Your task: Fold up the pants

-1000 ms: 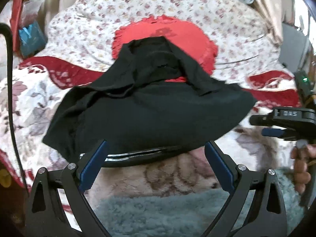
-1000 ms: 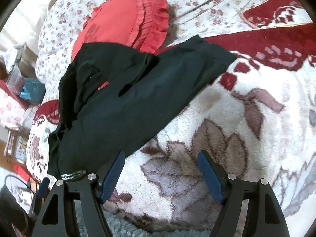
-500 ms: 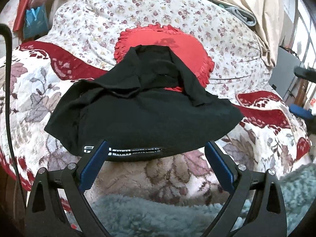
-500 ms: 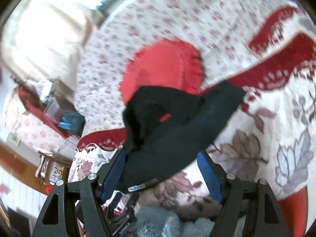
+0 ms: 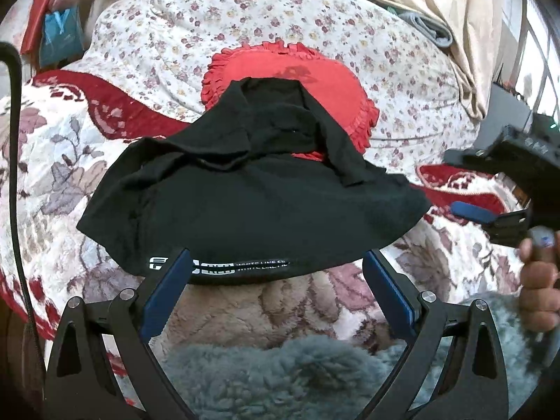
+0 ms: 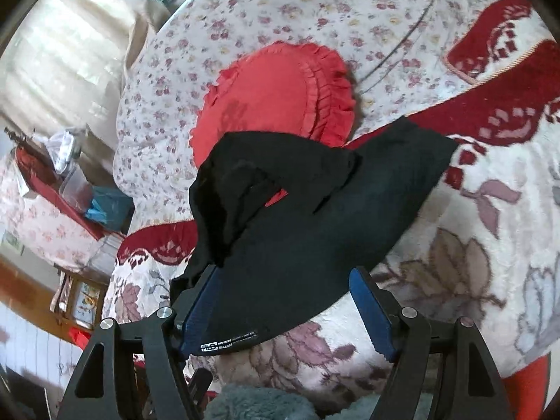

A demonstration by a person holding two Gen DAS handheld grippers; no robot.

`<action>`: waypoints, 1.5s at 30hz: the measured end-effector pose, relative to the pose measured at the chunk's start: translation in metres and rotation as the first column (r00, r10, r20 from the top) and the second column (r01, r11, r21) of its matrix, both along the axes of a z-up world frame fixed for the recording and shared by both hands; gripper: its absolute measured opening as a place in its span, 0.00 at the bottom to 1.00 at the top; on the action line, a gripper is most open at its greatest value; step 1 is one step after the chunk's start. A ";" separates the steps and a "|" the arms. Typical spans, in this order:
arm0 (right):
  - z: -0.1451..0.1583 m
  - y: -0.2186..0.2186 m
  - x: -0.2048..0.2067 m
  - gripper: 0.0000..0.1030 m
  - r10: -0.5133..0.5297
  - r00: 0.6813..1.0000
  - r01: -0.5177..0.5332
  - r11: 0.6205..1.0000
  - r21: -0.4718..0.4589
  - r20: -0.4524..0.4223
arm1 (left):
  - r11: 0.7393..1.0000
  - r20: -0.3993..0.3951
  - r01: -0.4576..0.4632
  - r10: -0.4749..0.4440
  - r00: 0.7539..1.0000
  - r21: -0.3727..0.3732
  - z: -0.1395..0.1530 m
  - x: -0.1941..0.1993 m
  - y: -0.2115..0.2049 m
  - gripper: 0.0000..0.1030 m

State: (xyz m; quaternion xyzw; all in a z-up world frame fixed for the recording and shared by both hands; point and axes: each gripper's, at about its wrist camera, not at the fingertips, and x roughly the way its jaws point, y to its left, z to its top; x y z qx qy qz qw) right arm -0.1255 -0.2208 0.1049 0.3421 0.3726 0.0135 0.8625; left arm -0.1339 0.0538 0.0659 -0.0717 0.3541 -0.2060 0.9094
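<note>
1. I see the black soft knit pants [image 5: 245, 210] lying in a bunched heap on the bed, on the plush floral blanket [image 5: 52, 161], their far end draped up over the red frilled round cushion [image 5: 325, 80].
2. The near edge is a waistband with white lettering [image 5: 245, 267]; behind it the cloth is smooth, and farther back it piles into loose overlapping folds with a sliver of red showing through.
3. I judge the fabric light, limp and a little stretchy: it will sag and slide once lifted, so one pinch alone would let it bunch.
4. I would take hold at the two ends of the waistband hem, where the doubled elastic edge gives the firmest bite, one hold near the left corner and one near the right.
5. The left tongs [image 5: 276, 297] stand wide open just near of the waistband, holding nothing.
6. The right tongs [image 6: 287, 311] are open too, empty, poised over the near edge; in the left view they sit at the right, gripped by a hand [image 5: 539, 280].
</note>
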 end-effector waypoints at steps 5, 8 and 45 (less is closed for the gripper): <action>-0.013 0.004 0.020 0.72 0.034 0.999 -0.034 0.999 -0.014 -0.010 | 0.996 -0.061 -0.049 0.044 0.997 -0.078 -0.007 0.012 0.016 0.95; -0.025 -0.002 0.029 0.72 0.024 0.999 -0.024 0.999 0.029 -0.023 | 0.992 -0.083 -0.084 0.076 0.994 -0.097 -0.007 0.017 0.024 0.95; -0.043 -0.070 0.016 0.72 -0.029 0.999 0.020 0.967 0.254 0.031 | 0.950 -0.311 -0.270 0.211 0.927 -0.159 -0.056 0.106 0.123 0.10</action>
